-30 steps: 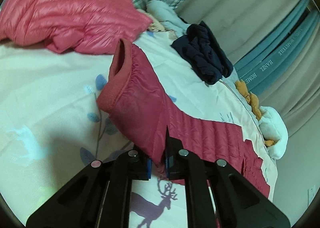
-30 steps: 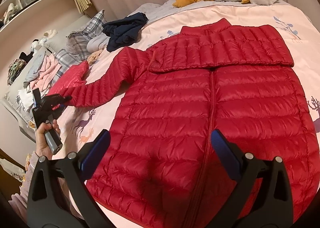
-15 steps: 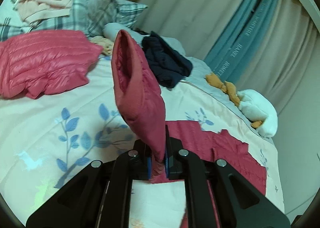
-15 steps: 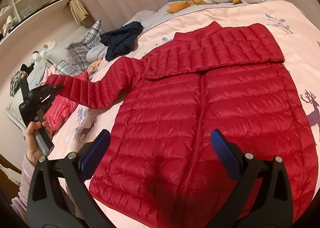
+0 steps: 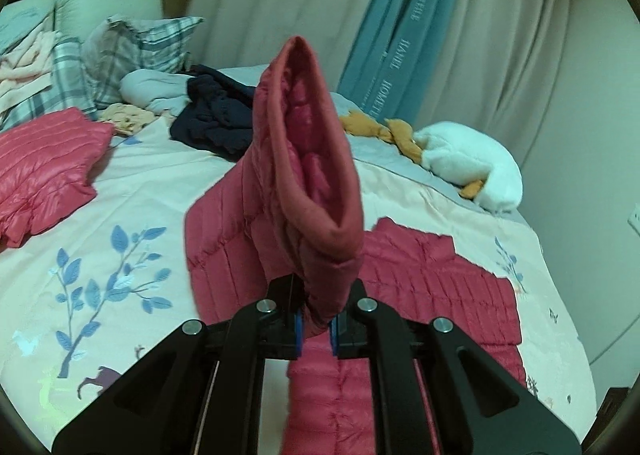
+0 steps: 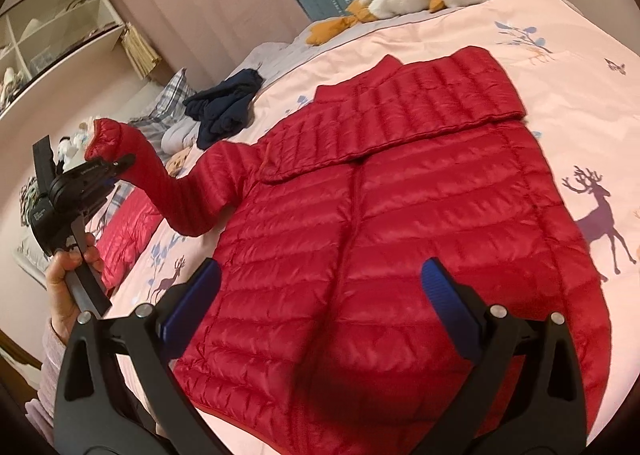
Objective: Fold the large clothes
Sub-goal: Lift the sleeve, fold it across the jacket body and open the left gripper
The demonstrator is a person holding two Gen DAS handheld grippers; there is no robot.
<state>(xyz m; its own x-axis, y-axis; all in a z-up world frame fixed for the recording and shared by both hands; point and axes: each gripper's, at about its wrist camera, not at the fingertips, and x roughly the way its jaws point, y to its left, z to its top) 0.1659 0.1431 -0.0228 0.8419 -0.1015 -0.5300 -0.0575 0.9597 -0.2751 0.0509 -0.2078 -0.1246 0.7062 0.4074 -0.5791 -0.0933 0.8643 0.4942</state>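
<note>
Here: a red quilted down jacket (image 6: 400, 223), spread front-up on the pink printed bed cover (image 6: 568, 95), directly ahead of and below the right gripper (image 6: 320, 295). One sleeve already folded flat across the chest, up beyond that gripper's tips. The other quilted sleeve (image 6: 180, 191) lifted off the bed, out to the left of the right gripper, cuff end (image 5: 316, 159) standing up past the left gripper (image 5: 316, 325).

Left gripper: shut hard on the sleeve just behind the cuff, blue pads squeezing the fabric thin. Right gripper: jaws wide apart, nothing between them, hovering over the jacket's lower front, not touching.

Risks from here, as judged:
- Slippery shell plus a pinch so close to the cuff: likely to slide out mid-swing, dropping the sleeve short of the chest.
- No anchor on the body: a pull on the sleeve apt to drag the whole jacket toward the left gripper and skew the zip line.
- Puffy filling: sleeve likely to spring back up or roll off once released, unless pressed flat.
- Sleeve landing crooked over the folded one: a lumpy, uneven stack.
- A second folded pinkish-red quilted garment (image 5: 40, 171) and a dark navy heap (image 5: 212, 119), beyond and left of the left gripper: close enough to snag on a wide swing.
</note>
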